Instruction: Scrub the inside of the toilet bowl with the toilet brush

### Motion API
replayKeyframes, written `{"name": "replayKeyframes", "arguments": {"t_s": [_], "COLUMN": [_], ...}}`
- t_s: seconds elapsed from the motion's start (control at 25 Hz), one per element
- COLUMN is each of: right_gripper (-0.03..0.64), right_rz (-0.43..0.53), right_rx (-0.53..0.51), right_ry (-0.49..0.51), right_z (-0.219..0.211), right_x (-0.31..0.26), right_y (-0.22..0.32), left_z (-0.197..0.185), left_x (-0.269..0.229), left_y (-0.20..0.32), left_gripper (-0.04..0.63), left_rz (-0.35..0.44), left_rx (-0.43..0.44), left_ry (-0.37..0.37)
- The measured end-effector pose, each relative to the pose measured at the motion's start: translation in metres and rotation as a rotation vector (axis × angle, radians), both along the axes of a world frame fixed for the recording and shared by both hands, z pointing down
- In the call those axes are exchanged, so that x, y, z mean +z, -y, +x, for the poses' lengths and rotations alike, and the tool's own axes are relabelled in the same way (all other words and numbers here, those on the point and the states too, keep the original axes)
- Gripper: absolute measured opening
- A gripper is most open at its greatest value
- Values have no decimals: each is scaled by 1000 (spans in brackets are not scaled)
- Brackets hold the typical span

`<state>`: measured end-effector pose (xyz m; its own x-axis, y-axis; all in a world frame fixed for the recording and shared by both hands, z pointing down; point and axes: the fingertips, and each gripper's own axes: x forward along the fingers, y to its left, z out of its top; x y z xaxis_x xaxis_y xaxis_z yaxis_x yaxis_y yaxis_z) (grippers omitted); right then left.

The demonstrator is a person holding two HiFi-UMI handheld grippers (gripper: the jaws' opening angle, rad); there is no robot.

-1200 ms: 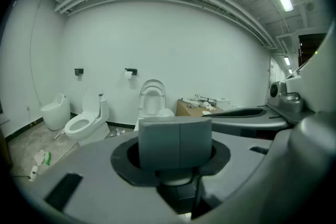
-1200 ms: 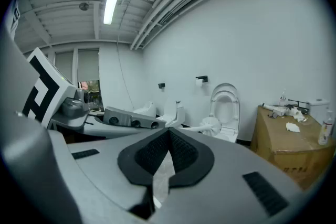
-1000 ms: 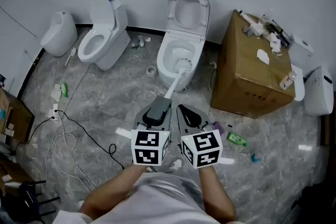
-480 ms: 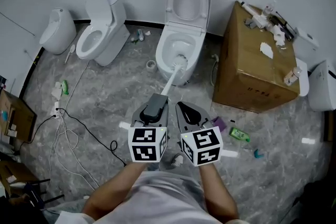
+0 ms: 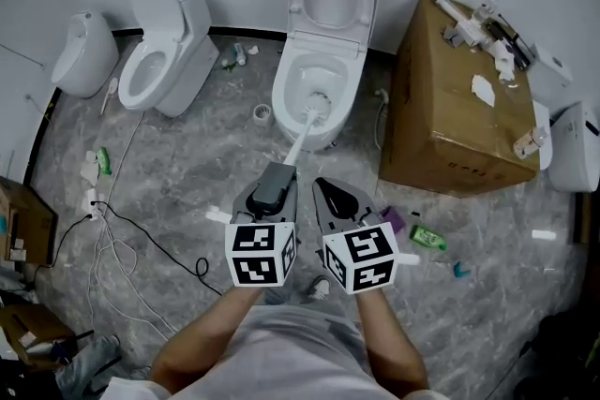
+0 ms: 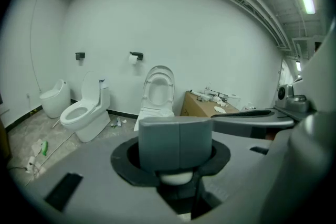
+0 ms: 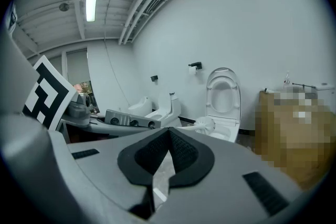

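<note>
The white toilet (image 5: pixel 298 121) stands at the middle back with its lid raised. Inside the bowl rests the round white head of the toilet brush (image 5: pixel 317 100); its white shaft runs back to a grey grip. My left gripper (image 5: pixel 277 175) is shut on that grip, which fills the left gripper view as a grey block (image 6: pixel 176 141). My right gripper (image 5: pixel 322 185) sits just to the right, shut with nothing in it. In the right gripper view its dark pads (image 7: pixel 184 157) meet, and the brush head (image 7: pixel 206 124) shows at the bowl (image 7: pixel 227 134).
A second toilet (image 5: pixel 159 70) and a small white fixture (image 5: pixel 80 66) stand at the left. A cardboard box (image 5: pixel 464 108) with clutter on top is right of the toilet. Cables (image 5: pixel 122 239), a tape roll (image 5: pixel 262 114) and a green bottle (image 5: pixel 427 239) lie on the marble floor.
The head view has shifted, so the toilet sits higher in the frame. The brush head stays in the bowl and the left gripper keeps its hold; the right gripper stays shut beside it.
</note>
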<state>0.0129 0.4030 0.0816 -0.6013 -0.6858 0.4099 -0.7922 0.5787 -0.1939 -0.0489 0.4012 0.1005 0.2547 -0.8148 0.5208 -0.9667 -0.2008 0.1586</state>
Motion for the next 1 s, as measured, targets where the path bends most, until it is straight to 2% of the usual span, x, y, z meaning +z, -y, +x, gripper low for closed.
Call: {"name": "replayKeyframes", "arguments": {"t_s": [0.64,1.0], "right_gripper": [0,-1], "right_rz": [-85,-122], "right_rx": [65,121], "right_ry": [-56,-61], "right_z": [-84,-88], "right_x": [29,46], "right_y": [116,144], "left_z": [-80,-94], "left_x": [35,57], "left_y": [115,142], "left_gripper": [153,153], "left_rz": [-93,-142], "left_rx": [83,120], "left_ry": [-57,-57]}}
